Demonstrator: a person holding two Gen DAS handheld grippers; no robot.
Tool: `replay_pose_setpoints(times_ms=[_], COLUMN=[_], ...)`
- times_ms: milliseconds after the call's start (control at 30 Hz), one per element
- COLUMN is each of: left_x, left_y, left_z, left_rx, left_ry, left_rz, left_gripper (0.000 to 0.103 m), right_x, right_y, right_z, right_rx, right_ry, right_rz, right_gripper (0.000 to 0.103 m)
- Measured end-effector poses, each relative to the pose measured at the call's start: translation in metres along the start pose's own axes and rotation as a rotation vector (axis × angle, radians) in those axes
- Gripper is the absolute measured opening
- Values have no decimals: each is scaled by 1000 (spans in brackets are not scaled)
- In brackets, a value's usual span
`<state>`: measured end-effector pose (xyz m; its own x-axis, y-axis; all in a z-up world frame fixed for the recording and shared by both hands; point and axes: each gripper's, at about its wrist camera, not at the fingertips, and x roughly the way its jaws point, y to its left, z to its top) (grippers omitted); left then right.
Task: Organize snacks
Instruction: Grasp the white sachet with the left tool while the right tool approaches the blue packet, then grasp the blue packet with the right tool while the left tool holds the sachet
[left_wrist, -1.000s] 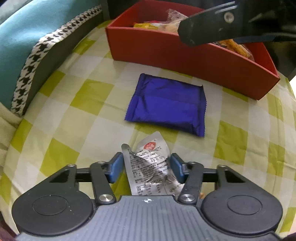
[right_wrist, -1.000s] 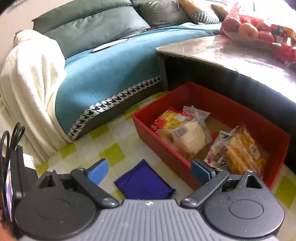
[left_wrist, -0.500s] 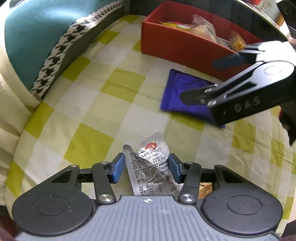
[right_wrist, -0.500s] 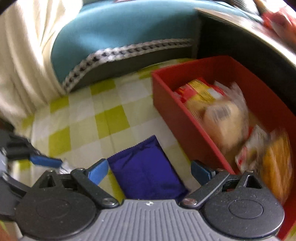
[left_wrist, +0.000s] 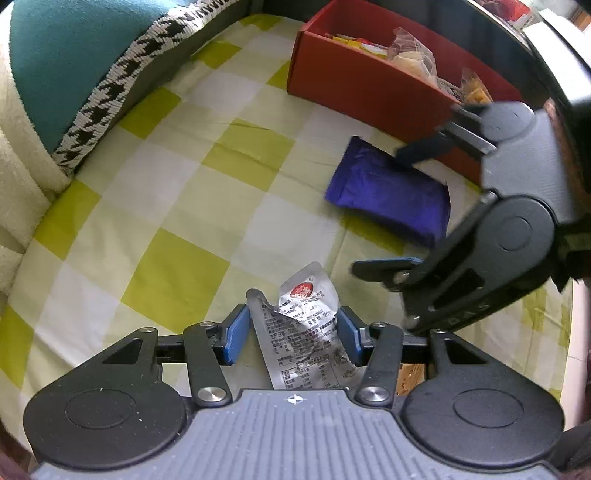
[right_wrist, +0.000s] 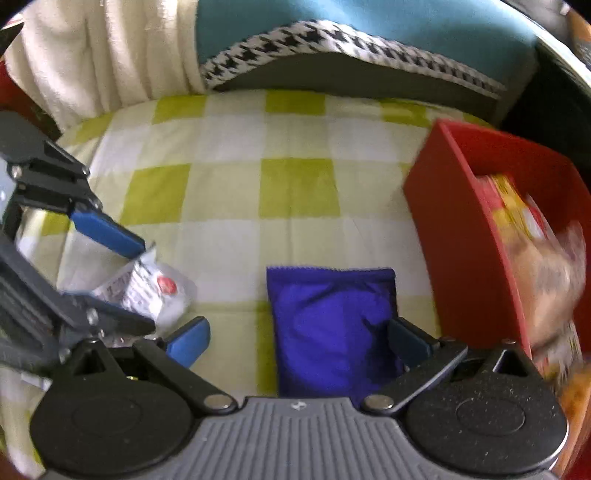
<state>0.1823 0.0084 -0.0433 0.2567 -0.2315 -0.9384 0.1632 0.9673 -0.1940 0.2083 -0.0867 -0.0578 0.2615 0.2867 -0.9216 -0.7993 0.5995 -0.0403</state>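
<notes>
- The left gripper (left_wrist: 291, 334) pinches a crinkled silver packet (left_wrist: 301, 336) between its blue pads (left_wrist: 233, 334), one pad pressed to each side of it.
- The silver packet has printed text and a round red mark near its top edge; it stands up between the fingers above the checked cloth (left_wrist: 177, 206).
- The right gripper (right_wrist: 297, 341) is spread wide, one finger on each side of the purple packet (right_wrist: 328, 325); I cannot tell whether the fingers touch it.
- The purple packet lies flat on the cloth, just beside the long wall of the red box (right_wrist: 458, 236), apart from it by a strip of cloth.
- In the left view the right gripper (left_wrist: 391, 210) comes in from the right, its upper finger over the far edge of the purple packet (left_wrist: 388, 192) and its lower finger near the silver packet.
- In the right view the left gripper (right_wrist: 122, 273) sits at the left edge with the silver packet (right_wrist: 147, 291) between its fingers.
- The red box (left_wrist: 354, 77) holds several snacks (left_wrist: 410, 59): yellow wrappers and clear bags with pale contents, blurred in the right view.
- A teal cushion (left_wrist: 62, 55) with a houndstooth border lies along the cloth's far edge, next to a cream blanket (right_wrist: 99, 55).
</notes>
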Motion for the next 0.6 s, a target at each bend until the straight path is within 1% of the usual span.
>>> replay_pose_setpoints(times_ms=[33,67,100,133,167,200,233,300,333,367,400,433,467,500,533,567,600], left_x=[0,0,1,1,1,1,2,4,5,5,6,8,10,12,14,15,15], left_y=[0,0,0,-1,-1,-1,-2,-4,-5,-7,-10,-13,-17,-22,-26,-29,-30], left_z=[0,0,0,0,0,0,0,-1,-2,-2,-3,-5,-6,-8,-9,-10,-11], left_rx=[-4,-3,1,1,-1,-2,-6,-13,-18,-25,-29,-29,-23,-4,10,13,14], left_ry=[-2,-2,-2,-1,-1,-1,-2,0,-3,0,1,-5,-11,-9,-12,-17,-23], left_rz=[-1,1,2,5,8,11,24,43,49,55,57,68,85,109,130,148,163], left_gripper=[60,60,61,62,67,74,76,78,79,83,87,88,89,90,90,89,85], right_x=[-2,-3,-6,-11,-16,-20,-22,-25,-26,-24,-21,-15,-10,-4,-1,-1,-2], right_y=[-2,-3,-6,-7,-8,-12,-17,-20,-21,-21,-21,-19,-16,-11,-9,-11,-13], right_z=[-6,-12,-19,-25,-30,-32,-33,-35,-33,-30,-25,-20,-15,-10,-7,-7,-8], right_rx=[27,59,103,132,161,209,257,318,331,345,350,338,317,283,264,283,310], right_ry=[7,10,8,1,-5,-10,-19,-56,-82,-101,-109,-103,-96,-80,-84,-88,-95], right_rz=[-9,-16,-11,-17,-24,-28,-36,-56,-61,-61,-53,-52,-74,-108,-126,-116,-113], right_gripper=[93,90,84,74,73,73,73,75,80,84,89,89,90,99,100,101,101])
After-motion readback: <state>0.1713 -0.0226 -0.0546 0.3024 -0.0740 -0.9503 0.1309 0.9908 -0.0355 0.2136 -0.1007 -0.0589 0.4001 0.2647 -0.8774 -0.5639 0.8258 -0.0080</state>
